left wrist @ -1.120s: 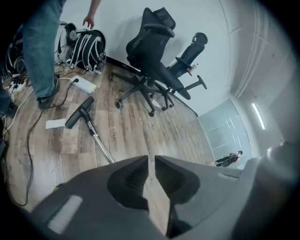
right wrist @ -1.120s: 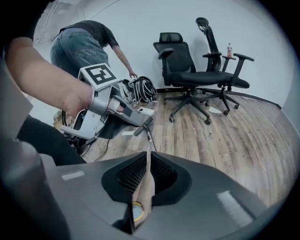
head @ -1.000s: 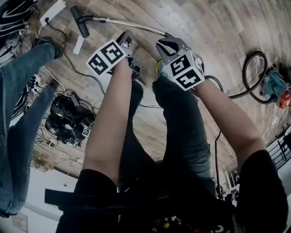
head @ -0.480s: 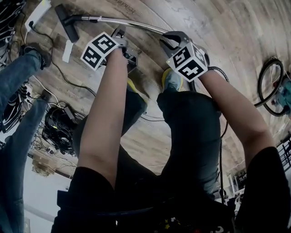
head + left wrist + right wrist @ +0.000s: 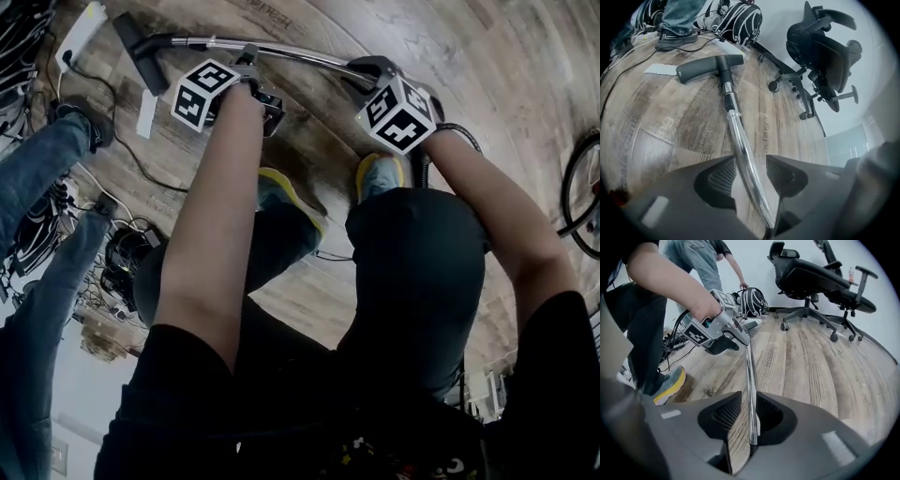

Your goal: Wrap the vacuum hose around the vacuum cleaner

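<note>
Got the left tongs (image 5: 753,176) spread either side of the shiny wand (image 5: 746,157) on the wood floor (image 5: 656,136), not squeezing it. Same with the right tongs (image 5: 747,413): just been opening, straddling that wand with bare floor alongside. Only catching a black loop of hose (image 5: 566,199), chopped off at the head view's right edge. Can't make out the tips there, stuck behind the marker cubes (image 5: 202,92).

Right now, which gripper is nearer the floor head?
Left. The left gripper is partway along the metal tube toward the floor head; the right gripper, jaws just opening around the tube, is farther back.
</note>
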The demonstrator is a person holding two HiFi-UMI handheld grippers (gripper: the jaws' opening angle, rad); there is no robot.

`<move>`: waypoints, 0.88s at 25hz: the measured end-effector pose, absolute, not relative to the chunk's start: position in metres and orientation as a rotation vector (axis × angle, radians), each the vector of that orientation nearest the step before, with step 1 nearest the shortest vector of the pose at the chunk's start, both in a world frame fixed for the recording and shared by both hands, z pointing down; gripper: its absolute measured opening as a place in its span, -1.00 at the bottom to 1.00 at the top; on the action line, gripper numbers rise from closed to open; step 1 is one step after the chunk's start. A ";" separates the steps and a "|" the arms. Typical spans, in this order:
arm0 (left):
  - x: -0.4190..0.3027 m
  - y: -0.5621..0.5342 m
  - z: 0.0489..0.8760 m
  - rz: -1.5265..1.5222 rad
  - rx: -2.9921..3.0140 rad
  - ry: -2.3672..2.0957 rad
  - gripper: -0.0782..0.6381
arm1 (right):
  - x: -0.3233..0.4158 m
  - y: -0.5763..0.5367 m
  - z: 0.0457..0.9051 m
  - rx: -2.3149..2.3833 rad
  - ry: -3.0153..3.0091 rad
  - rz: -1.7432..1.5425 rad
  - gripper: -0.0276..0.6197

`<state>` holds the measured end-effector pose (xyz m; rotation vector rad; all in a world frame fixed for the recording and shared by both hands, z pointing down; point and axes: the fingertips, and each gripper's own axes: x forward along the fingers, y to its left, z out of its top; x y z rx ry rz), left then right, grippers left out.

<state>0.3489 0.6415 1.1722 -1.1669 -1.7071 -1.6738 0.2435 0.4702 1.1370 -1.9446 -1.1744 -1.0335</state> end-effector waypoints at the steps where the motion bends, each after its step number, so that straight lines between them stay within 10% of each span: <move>1: 0.352 0.645 1.177 -1.670 -1.180 -1.700 -0.22 | 0.242 0.471 1.142 -1.943 -1.171 -1.040 -0.58; 22: 0.360 0.678 1.225 -1.649 -1.271 -1.577 -0.15 | 0.238 0.459 1.212 -1.873 -1.030 -1.271 -0.47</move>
